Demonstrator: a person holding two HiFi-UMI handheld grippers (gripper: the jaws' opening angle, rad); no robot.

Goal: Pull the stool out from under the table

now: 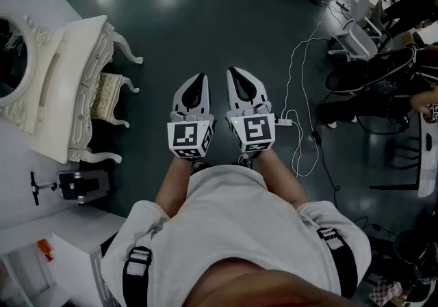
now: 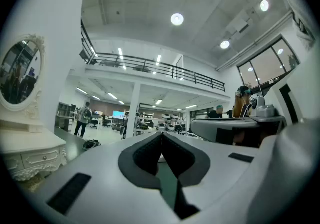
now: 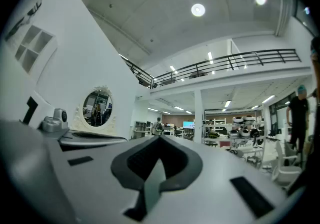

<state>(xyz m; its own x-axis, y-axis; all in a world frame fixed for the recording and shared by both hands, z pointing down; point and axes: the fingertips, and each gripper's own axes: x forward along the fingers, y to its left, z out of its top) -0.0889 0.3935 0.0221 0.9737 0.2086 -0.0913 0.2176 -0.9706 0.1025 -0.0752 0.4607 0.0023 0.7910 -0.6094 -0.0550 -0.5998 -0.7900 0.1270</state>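
Cream carved table (image 1: 56,97), tufted stool (image 1: 107,96) half beneath; left claw (image 1: 200,78), right claw (image 1: 233,72) pressed together.

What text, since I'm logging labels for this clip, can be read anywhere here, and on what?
No readable words or numbers anywhere.
Left gripper cube: black square marker, no letters.
Right gripper cube: likewise.
Distant screen: too small to read.

Head view looks down; level gripper views share the mirror (image 2: 20,76).
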